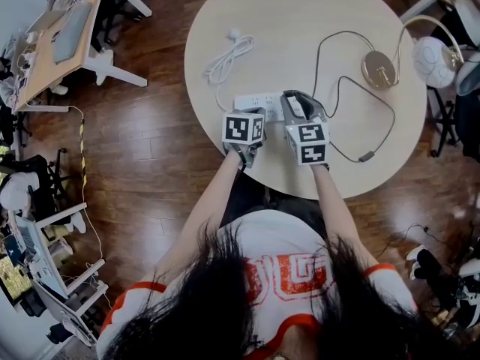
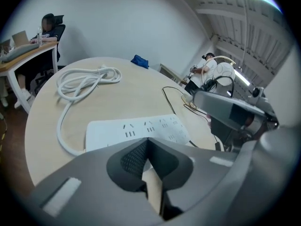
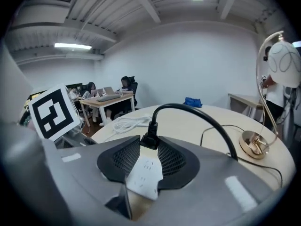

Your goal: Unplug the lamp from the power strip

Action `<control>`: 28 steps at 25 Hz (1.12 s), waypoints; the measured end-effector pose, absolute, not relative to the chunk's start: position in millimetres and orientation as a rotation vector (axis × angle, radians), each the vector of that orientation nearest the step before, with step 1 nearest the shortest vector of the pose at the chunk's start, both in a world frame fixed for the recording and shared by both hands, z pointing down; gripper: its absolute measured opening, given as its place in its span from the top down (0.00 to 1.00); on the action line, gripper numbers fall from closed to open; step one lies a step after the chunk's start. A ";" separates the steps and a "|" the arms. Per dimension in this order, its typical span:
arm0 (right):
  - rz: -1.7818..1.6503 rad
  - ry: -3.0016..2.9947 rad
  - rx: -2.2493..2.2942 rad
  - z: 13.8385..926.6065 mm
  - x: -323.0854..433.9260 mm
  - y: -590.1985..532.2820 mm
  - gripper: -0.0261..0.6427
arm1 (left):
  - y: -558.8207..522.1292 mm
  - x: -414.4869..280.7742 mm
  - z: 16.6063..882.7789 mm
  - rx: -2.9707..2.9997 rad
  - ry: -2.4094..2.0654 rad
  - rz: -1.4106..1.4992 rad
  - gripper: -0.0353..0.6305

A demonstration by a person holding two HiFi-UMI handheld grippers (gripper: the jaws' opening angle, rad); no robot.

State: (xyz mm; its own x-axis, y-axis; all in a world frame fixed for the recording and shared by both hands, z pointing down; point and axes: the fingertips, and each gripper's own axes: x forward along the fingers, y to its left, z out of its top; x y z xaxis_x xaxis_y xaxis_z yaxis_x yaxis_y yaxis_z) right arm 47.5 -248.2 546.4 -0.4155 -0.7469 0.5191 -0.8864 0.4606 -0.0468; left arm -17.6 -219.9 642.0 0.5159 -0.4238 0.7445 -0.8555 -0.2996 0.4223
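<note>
A white power strip [image 1: 256, 103] lies on the round table [image 1: 300, 21], seen close in the left gripper view [image 2: 136, 128]. The lamp's black plug [image 3: 150, 138] stands in the strip [image 3: 143, 171], and my right gripper [image 3: 149, 141] is shut on it, pads pressing both sides. Its black cord [image 1: 375, 100] arcs away to the brass lamp base [image 1: 378, 69]. In the head view the right gripper [image 1: 294, 100] sits over the strip's right end. My left gripper [image 1: 251, 115] rests at the strip's near edge, jaws together [image 2: 146, 142] with nothing between them.
The strip's white cable [image 1: 229, 58] is coiled at the back left of the table. The lamp's white shade [image 1: 435, 60] hangs at the right edge. An inline switch [image 1: 367, 156] lies on the cord near the front. A blue thing [image 2: 139, 60] sits at the far side. Desks [image 1: 60, 36] stand left.
</note>
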 end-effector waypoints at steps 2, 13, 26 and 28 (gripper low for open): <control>0.541 -2.214 1.368 558.2 66.4 -232.1 0.78 | -220.0 -17.4 642.6 1.913 -1.047 0.640 0.95; 0.956 -1.954 1.260 641.2 96.2 -141.0 0.79 | -224.5 -21.9 641.8 1.895 -1.031 0.552 0.95; 1.160 -1.921 1.291 625.8 123.5 -80.6 0.81 | -171.4 -12.9 582.1 2.014 -0.898 0.389 0.95; 1.185 -1.945 1.405 610.8 134.5 -78.2 0.93 | -160.0 -18.0 566.9 2.027 -0.889 0.343 0.95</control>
